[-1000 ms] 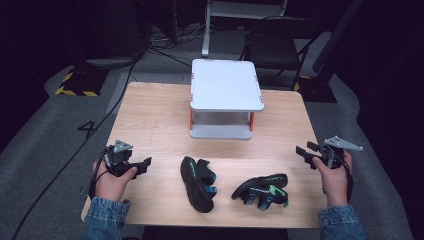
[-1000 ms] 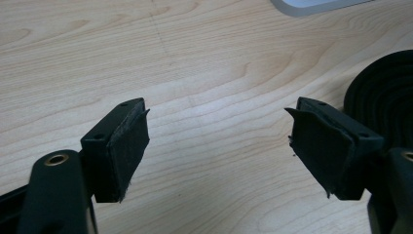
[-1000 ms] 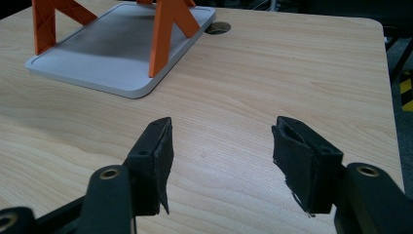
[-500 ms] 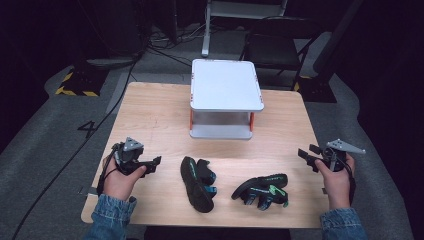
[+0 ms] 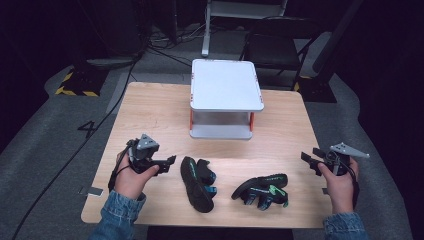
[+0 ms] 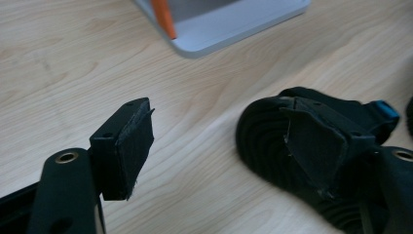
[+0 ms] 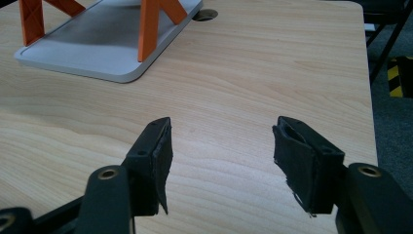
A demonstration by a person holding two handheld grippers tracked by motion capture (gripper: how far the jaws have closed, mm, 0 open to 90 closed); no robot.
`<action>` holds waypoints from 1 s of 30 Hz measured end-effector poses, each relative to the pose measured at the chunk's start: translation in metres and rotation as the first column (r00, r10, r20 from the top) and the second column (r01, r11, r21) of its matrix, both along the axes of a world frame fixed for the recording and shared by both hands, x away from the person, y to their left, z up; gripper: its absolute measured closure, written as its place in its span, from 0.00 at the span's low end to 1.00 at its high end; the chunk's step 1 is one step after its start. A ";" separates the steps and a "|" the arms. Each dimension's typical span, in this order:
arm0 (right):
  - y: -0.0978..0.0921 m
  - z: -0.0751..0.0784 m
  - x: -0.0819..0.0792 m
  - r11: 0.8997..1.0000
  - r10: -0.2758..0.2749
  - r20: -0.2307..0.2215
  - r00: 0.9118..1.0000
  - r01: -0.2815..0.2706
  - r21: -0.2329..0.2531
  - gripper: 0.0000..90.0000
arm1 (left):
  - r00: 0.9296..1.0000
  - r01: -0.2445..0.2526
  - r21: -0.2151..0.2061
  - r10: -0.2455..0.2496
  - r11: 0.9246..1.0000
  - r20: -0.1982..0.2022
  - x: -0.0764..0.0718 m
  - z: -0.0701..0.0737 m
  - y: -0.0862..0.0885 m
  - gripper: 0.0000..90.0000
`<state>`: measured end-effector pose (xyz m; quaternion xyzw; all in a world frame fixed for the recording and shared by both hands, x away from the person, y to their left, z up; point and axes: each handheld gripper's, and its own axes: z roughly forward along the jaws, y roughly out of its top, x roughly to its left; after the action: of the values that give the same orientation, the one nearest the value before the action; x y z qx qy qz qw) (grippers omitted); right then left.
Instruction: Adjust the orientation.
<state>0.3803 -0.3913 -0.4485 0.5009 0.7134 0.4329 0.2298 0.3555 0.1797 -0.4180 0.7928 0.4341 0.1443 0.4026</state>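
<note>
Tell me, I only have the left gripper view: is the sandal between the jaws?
Observer: No. From the high view, the left gripper sits just short of the sandal, jaws open.
Operator: Is there a second one?
Observer: Yes, a second sandal with green markings lies farther right, apart from the first.
Operator: Right gripper?
Observer: The right gripper is open over bare table, to the right of both sandals.

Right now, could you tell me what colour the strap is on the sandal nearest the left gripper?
Blue, on an otherwise black sandal; the high view shows it best.
</note>
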 end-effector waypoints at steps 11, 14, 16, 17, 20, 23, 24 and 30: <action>0.000 -0.005 -0.004 1.000 -0.007 -0.018 1.000 0.007 -0.012 0.44 | 0.993 0.117 0.002 -0.117 0.993 -0.026 0.003 -0.011 -0.042 0.31; 0.001 -0.006 -0.004 1.000 -0.001 -0.023 1.000 0.001 -0.016 0.44 | 0.991 0.134 0.001 -0.134 0.991 -0.032 0.004 -0.016 -0.051 0.31; 0.002 -0.007 -0.004 1.000 0.003 -0.025 1.000 -0.003 -0.021 0.44 | 0.988 0.146 0.021 -0.145 0.989 -0.042 0.004 -0.021 -0.054 0.30; 0.002 -0.007 -0.005 1.000 0.003 -0.025 1.000 -0.003 -0.021 0.44 | 0.989 0.146 0.031 -0.144 0.989 -0.045 0.005 -0.023 -0.056 0.30; 0.003 -0.007 -0.004 1.000 0.004 -0.028 1.000 -0.004 -0.015 0.44 | 0.988 0.148 0.034 -0.146 0.988 -0.050 0.008 -0.029 -0.053 0.28; 0.002 -0.008 -0.004 1.000 0.000 -0.029 1.000 -0.001 -0.013 0.44 | 0.987 0.150 0.034 -0.148 0.988 -0.055 0.007 -0.028 -0.049 0.29; 0.002 -0.008 -0.003 1.000 0.000 -0.028 1.000 0.000 -0.011 0.44 | 0.988 0.149 0.041 -0.147 0.988 -0.044 0.006 -0.028 -0.047 0.29; 0.005 -0.007 0.003 1.000 0.003 -0.026 1.000 -0.003 0.000 0.44 | 0.992 0.121 0.049 -0.119 0.991 -0.034 -0.002 -0.025 -0.028 0.29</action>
<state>0.3834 -0.3866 -0.4555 0.5054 0.7170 0.4265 0.2202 0.3534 0.1516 -0.4429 0.8297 0.3881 0.1185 0.3834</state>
